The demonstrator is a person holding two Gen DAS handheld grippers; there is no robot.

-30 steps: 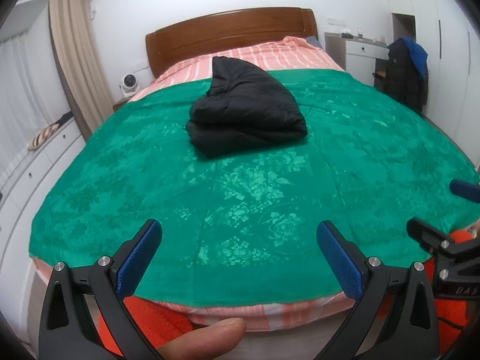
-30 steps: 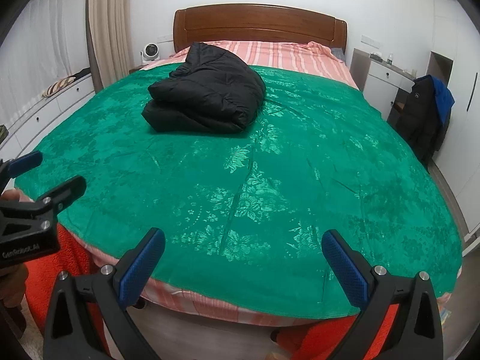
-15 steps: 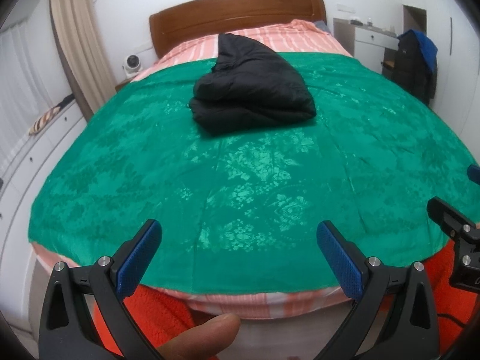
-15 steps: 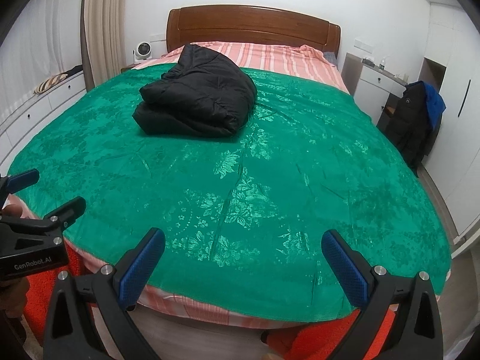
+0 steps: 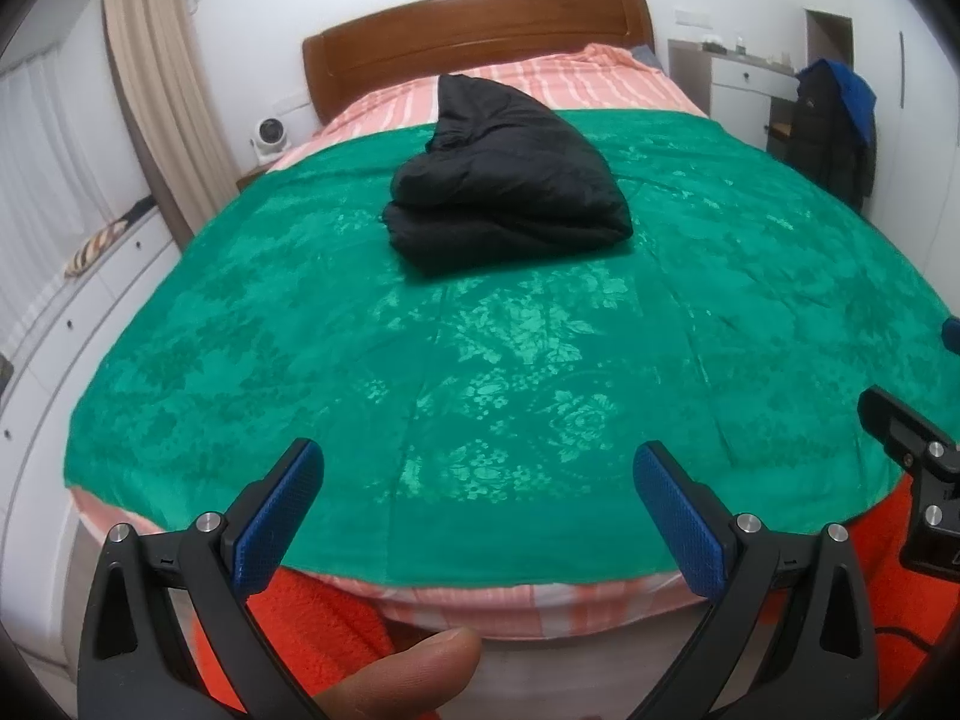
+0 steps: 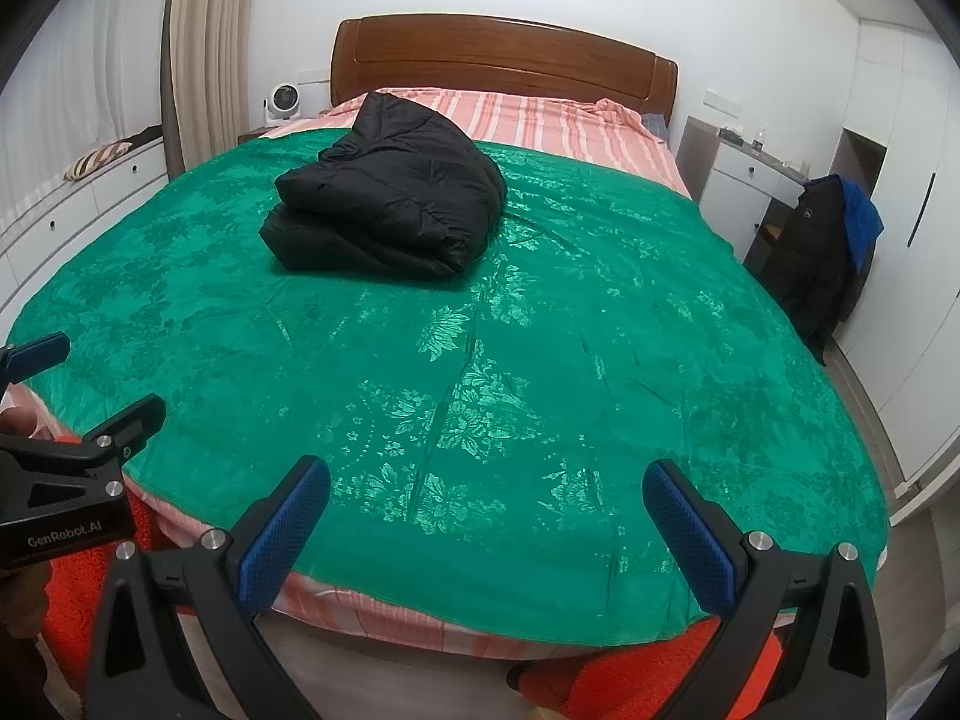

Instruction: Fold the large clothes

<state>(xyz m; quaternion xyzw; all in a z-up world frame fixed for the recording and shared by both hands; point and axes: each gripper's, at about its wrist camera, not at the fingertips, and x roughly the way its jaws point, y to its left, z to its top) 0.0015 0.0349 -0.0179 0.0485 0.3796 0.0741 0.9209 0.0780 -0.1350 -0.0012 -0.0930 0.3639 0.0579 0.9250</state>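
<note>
A folded black jacket [image 5: 510,204] lies on the green bedspread [image 5: 480,372] toward the headboard, well apart from both tools. The left gripper [image 5: 477,516] and right gripper [image 6: 486,522] hang past the bed's foot, jaws spread wide, holding nothing. The left gripper's body reads what looks like "GenRobot.AI" [image 6: 63,540].

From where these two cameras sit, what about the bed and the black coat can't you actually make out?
- Black coat: its far side, both views, hidden by its own bulk; zipper and sleeves tucked inside the folds.
- Desk items: too small to identify, either view.
- Right hand-held gripper: cut off by the left view's edge.
- Orange fabric at the bed's foot: mostly hidden behind the left hand-held gripper.
</note>
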